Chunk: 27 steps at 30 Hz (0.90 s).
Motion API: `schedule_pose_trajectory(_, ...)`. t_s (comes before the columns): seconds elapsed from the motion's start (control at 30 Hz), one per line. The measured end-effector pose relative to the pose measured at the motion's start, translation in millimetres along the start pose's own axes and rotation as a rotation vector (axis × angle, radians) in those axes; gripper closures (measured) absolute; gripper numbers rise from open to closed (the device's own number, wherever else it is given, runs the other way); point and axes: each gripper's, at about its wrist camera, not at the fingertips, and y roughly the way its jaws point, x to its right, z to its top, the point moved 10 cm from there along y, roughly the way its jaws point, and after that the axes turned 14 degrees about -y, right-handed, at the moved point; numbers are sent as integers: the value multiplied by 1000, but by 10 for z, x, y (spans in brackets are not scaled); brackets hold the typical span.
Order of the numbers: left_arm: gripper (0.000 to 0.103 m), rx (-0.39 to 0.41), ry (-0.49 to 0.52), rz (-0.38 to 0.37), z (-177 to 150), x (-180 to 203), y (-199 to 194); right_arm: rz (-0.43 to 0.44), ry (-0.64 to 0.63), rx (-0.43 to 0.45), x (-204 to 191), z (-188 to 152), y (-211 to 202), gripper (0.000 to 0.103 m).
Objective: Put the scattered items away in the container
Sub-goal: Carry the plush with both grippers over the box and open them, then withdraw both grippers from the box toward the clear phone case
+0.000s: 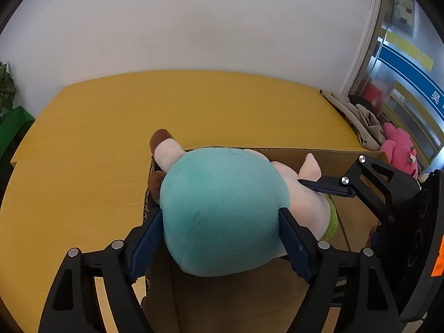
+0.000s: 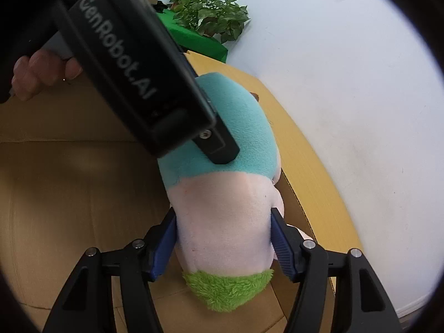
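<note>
Left hand-held gripper (image 1: 220, 238): spread wide, blue pads pressed against both flanks of the plush toy's (image 1: 222, 211) teal rump, pinching it. Right hand-held gripper (image 2: 223, 238): clamped on the same toy, one blue pad on each side of its pale pink middle, just above the green fuzzy tuft (image 2: 227, 291).

Plush toy: gripped at both ends, lying lengthwise over the open cardboard box (image 1: 333, 158), partly inside it, teal end toward the box's left wall, pink end and green tuft toward its middle. Two pink legs with brown feet (image 1: 161, 138) sticking out past the box's left rim, over the yellow surface (image 1: 97, 138). A pink ear-like point rising beside the right hand-held gripper's finger in the left wrist view.

A person's fingers (image 2: 41, 72) wrapped round the handle of the left device, above the box's inner wall in the right wrist view.

Beyond the box: yellow surface running to a white wall. At the box's right rear corner, a beige cloth bag (image 1: 360, 119) and a pink plush (image 1: 399, 147) near it. Far off to the box's left, a leafy plant (image 2: 213, 14) on something green.
</note>
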Motion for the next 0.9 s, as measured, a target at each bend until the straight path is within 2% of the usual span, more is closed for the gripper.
schedule_pose_trajectory(0.1, 10, -5, -13, -11, -18, -22, -77, -4, 28, -8, -6, 4, -10, 30)
schedule_pose_trajectory(0.37, 6, 112, -18, -23, 12, 4, -722, 23, 140, -39, -14, -15, -258, 27)
schedule_pose_trajectory(0.6, 4, 138, -2, -42, -306, 72, -1161, 32, 172, -78, -103, -13, -468, 26)
schedule_pose_trajectory(0.7, 4, 136, 13, -46, -465, 70, -1252, 54, 189, -59, -183, 79, -624, 26)
schedule_pose_trajectory(0.9, 3, 139, 21, -67, -771, 137, -1396, 97, 354, -28, -259, 47, -1125, 26)
